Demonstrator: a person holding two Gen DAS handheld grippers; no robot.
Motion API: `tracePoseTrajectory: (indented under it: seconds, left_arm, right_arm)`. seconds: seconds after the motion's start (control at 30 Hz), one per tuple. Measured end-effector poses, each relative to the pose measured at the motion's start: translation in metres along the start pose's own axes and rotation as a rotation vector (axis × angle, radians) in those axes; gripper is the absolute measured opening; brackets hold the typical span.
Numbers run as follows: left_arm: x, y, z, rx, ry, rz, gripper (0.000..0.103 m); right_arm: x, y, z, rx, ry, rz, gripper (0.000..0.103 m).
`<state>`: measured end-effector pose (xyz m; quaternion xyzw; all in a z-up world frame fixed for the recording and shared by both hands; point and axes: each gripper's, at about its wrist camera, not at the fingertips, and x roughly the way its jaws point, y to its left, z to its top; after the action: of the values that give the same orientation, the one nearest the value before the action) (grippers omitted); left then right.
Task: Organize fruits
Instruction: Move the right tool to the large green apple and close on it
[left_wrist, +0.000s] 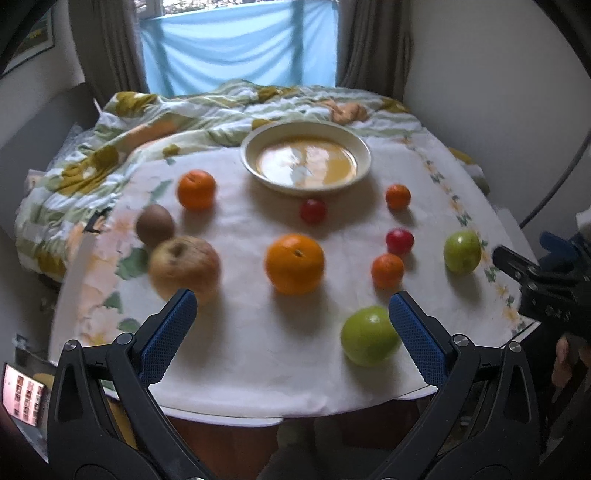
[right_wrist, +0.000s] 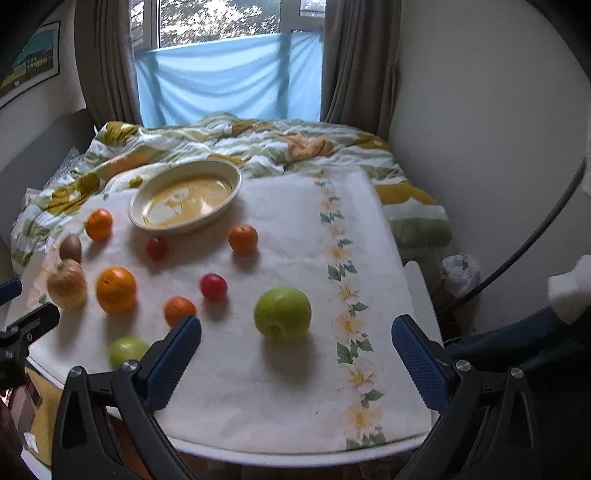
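Observation:
Loose fruit lies on a white cloth before a cream bowl (left_wrist: 364, 146) (right_wrist: 236, 177) that holds nothing. My left gripper (left_wrist: 291, 314) hangs open over the near edge, a large orange (left_wrist: 294, 263) (right_wrist: 116, 290) ahead of it, a russet apple (left_wrist: 184, 264) by its left finger and a green apple (left_wrist: 367, 336) by its right finger. My right gripper (right_wrist: 295, 339) is open too, with a second green apple (right_wrist: 282, 313) (left_wrist: 462, 252) just beyond its fingertips. Small oranges (left_wrist: 387, 270), red fruits (left_wrist: 399, 240) and a kiwi (left_wrist: 155, 225) lie around.
The table (right_wrist: 413, 277) ends close under both grippers. A rumpled green and yellow duvet (left_wrist: 110, 147) lies behind the bowl, below a window with blue fabric (right_wrist: 221, 77). A wall stands to the right, with a plastic bag (right_wrist: 460, 275) on the floor.

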<state>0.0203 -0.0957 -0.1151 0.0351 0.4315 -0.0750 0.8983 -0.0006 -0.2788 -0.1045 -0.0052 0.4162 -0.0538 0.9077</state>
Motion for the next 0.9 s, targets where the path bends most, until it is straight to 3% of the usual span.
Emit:
tracePoseTrajectory:
  seconds: [0.23,0.47,0.9]
  left_arm:
    - [0.026,-0.024,-0.023,0.036,0.06,-0.037,0.103]
    - [0.043,-0.037,-0.032,0.079,0.092,-0.042,0.103]
    - [0.061,-0.051,-0.038,0.104,0.146,-0.097,0.061]
  right_arm:
    - [0.035,-0.009,-0.008,0.005,0.047,0.034,0.102]
    - [0.055,-0.008,-0.01,0.0,0.09,0.069,0.093]
    - [0.076,0.006,-0.003,-0.026,0.132,0.113,0.079]
